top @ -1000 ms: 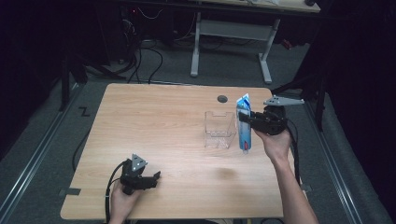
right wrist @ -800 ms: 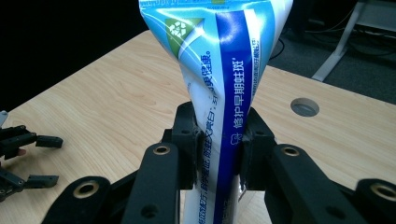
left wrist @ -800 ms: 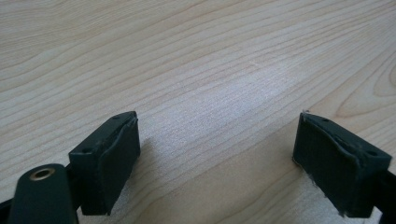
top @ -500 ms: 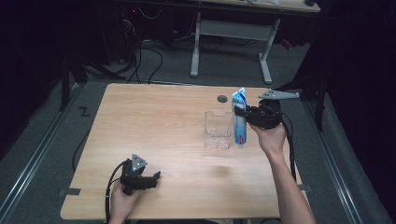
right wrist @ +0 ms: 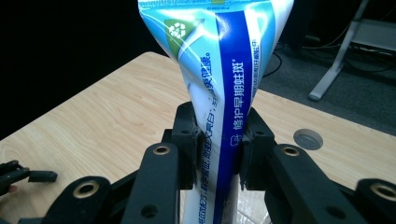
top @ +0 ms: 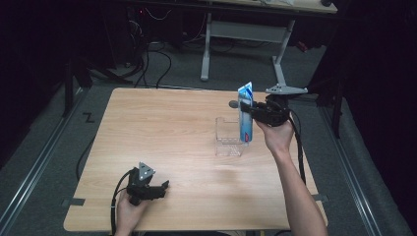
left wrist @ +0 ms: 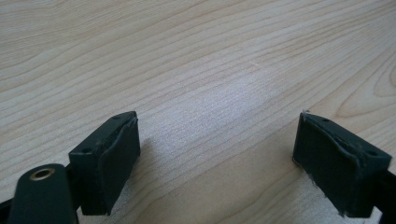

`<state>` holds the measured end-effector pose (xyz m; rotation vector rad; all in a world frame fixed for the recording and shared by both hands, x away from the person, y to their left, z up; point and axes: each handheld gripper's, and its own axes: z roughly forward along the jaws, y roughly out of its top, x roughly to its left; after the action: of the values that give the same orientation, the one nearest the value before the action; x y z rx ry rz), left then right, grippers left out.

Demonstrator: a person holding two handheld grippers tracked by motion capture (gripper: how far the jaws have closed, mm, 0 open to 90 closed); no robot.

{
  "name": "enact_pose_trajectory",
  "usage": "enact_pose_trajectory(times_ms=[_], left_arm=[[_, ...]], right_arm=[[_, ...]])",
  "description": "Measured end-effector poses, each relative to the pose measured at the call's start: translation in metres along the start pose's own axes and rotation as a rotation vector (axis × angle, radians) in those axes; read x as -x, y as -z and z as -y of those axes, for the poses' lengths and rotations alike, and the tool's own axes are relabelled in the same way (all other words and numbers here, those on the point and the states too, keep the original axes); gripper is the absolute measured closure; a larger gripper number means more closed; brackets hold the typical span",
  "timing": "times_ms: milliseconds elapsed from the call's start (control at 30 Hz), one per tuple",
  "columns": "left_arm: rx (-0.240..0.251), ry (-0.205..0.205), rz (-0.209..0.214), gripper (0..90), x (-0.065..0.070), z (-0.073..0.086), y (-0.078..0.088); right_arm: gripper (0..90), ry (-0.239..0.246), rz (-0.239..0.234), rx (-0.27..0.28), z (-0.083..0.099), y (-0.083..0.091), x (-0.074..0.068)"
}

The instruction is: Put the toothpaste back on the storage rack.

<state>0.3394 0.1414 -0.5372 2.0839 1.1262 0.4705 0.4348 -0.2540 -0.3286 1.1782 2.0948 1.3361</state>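
A blue and white toothpaste tube (top: 245, 118) (right wrist: 219, 70) stands upright, crimped end up, with my right gripper (top: 247, 111) (right wrist: 217, 149) shut on its middle. The tube hangs at the right wall of a clear plastic box (top: 227, 140) on the wooden table (top: 162, 123). Whether its lower end is inside the box I cannot tell. My left gripper (top: 163, 187) (left wrist: 217, 158) rests on the table near the front left. Its jaws are open, with bare wood between them.
A round grey grommet (top: 233, 103) (right wrist: 308, 138) sits in the tabletop just behind the box. Behind the table stand a desk frame (top: 246, 34) and cables on the dark floor. The left gripper (right wrist: 18, 176) is seen far off in the right gripper view.
My right hand has carried the tube to the left and slightly up, from beside the box to its right wall. The left gripper has stayed in place.
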Motion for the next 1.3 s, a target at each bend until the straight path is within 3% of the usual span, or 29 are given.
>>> enact_pose_trajectory(times_ms=[433, 767, 1067, 1300], left_arm=[[-0.001, -0.001, 0.000, 15.0, 0.000, 0.000, 0.000], [-0.001, 0.001, -0.002, 15.0, 0.000, 0.000, 0.000], [-0.001, 0.005, -0.004, 15.0, 0.000, 0.000, 0.000], [-0.001, 0.006, -0.005, 15.0, 0.000, 0.000, 0.000]], right_arm=[[71.8, -0.002, 0.043, 0.007, -0.002, -0.032, -0.002], [71.7, -0.009, 0.080, -0.021, 0.013, -0.054, 0.002], [71.5, -0.030, 0.104, -0.055, 0.025, -0.060, 0.006], [71.5, -0.035, 0.094, -0.066, 0.033, -0.065, 0.007]])
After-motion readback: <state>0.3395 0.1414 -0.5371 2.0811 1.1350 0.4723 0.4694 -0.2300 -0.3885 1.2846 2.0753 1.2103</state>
